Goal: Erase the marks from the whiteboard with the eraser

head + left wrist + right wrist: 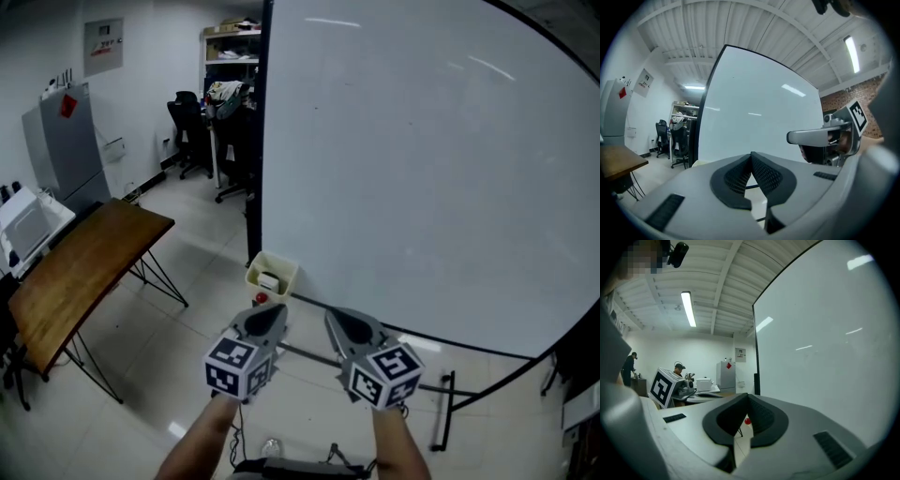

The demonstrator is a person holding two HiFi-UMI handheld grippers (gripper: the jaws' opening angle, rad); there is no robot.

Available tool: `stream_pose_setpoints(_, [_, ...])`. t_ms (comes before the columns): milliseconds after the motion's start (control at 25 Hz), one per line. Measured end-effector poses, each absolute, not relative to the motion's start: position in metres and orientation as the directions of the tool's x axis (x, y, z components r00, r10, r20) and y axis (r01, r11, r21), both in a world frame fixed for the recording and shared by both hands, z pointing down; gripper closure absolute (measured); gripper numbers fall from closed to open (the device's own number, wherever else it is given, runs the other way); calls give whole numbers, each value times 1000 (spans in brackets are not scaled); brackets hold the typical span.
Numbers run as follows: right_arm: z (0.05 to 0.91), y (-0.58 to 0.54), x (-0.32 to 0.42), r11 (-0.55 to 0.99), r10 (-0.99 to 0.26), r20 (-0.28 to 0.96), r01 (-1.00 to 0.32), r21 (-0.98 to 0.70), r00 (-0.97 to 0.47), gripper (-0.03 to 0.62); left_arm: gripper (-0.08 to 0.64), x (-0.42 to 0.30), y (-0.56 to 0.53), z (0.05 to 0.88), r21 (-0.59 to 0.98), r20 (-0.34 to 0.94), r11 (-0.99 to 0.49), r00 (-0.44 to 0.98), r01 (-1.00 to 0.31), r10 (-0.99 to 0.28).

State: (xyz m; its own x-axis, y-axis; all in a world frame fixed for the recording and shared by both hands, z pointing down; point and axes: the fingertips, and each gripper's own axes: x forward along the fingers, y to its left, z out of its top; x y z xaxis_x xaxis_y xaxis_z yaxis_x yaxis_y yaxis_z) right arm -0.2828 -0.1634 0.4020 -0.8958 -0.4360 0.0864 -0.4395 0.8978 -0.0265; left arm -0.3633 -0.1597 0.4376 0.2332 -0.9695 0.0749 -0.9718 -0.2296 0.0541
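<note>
Eraser: we take the small whitish block [269,280] to be the eraser, though it is too small to be sure. It lies in a pale yellow open box [286,267] at the lower left corner of the large white whiteboard on a black stand [422,169].
Handling: if that is the eraser, we expect it to be light, with a stiff back and a soft wiping face. It should be neither fragile nor slippery.
Where to grip: across its two long sides, leaving the wiping face free to meet the whiteboard. The box walls crowd it, so we judge an approach from above to be best.
Marks: we can make out none on the whiteboard [754,108] in any view.
Left gripper [751,154]: its jaws meet at the tips with nothing between them. It is held about level, aimed toward the whiteboard's lower left corner and short of the box.
Right gripper [747,395]: its jaws are likewise together and empty. A small red thing [747,421] shows through the gap under the tips, lying beyond them below the whiteboard's corner.
Arms: both forearms reach forward side by side, low before the whiteboard. The left gripper [274,311] and right gripper [334,315] are near each other.
Need: one gripper must open before it can take the block.
</note>
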Motion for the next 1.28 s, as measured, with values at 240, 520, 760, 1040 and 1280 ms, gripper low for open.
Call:
stream_pose_setpoints(240, [410,-186,-312,887,-457,93,-461,-24,-885,589,552,-400,-182,448,54,100,-193,197,-980,-975])
stream_pose_setpoints(520, [421,-200,-327,899,-431,118,-437,-30,-895,589,552,-430,-206,473,53,118,-90,96,-994,-988])
stream_pose_setpoints(760, [423,-211,-323,896,-436,137,-443,-31,-890,589,370,-441,-237,495,39,154,-40,45,-998,-987])
stream_pose_setpoints(1040, [426,-227,-308,883,-460,137,-468,-31,-877,589,275,-458,-268,538,5,268,33,-30,-999,-963])
stream_pose_setpoints(1280, [425,-236,-293,862,-497,142,-506,-31,-856,589,290,-468,-277,553,-16,284,69,-71,-997,-956])
